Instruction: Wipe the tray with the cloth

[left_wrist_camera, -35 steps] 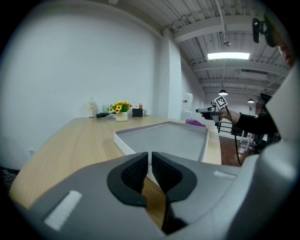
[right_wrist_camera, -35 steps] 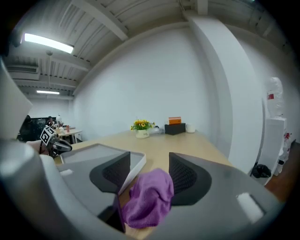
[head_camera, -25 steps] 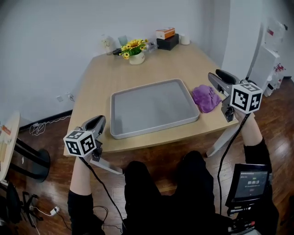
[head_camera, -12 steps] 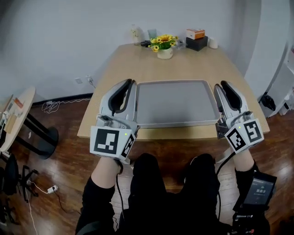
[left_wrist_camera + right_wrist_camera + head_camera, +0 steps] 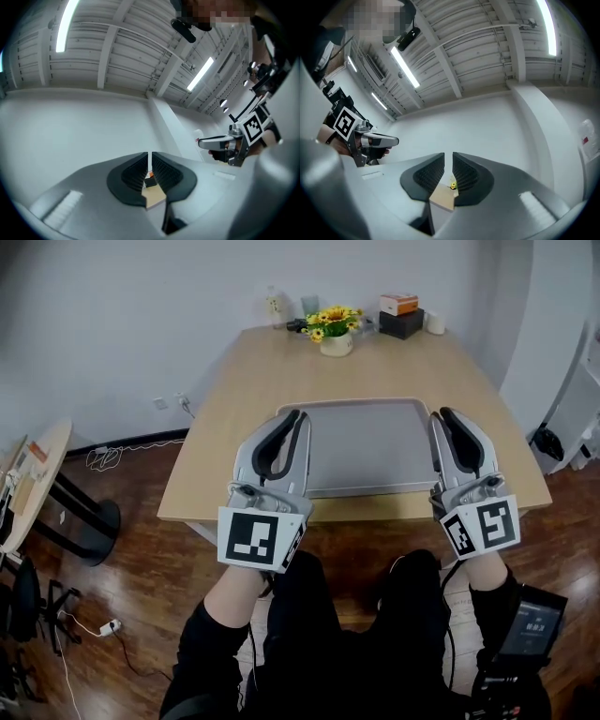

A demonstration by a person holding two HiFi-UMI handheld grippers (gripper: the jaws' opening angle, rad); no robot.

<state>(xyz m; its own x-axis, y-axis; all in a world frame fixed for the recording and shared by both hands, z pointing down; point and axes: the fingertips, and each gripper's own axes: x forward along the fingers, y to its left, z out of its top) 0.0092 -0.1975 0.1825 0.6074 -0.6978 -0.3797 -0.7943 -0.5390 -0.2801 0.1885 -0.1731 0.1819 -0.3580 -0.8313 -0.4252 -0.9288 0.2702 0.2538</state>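
The grey tray (image 5: 361,442) lies empty on the wooden table (image 5: 244,390) in the head view. No cloth shows in any view. Both grippers are raised in front of the camera, above the table's near edge, jaws pointing up and away. My left gripper (image 5: 292,418) covers the tray's left end and is shut with nothing in it (image 5: 149,157). My right gripper (image 5: 442,415) covers the tray's right end. Its jaws are closing to a thin slit with nothing between them (image 5: 448,159). Each gripper view looks at the ceiling and catches the other gripper beside it.
At the table's far edge stand a pot of yellow flowers (image 5: 333,334), a bottle (image 5: 273,306), stacked boxes (image 5: 401,315) and a white cup (image 5: 432,324). A round side table (image 5: 37,474) stands at the left. A small screen (image 5: 530,620) hangs by my right leg.
Both grippers rose from beside the table to in front of the camera. The right jaws narrowed. The purple cloth, seen right of the tray a second ago, is out of sight.
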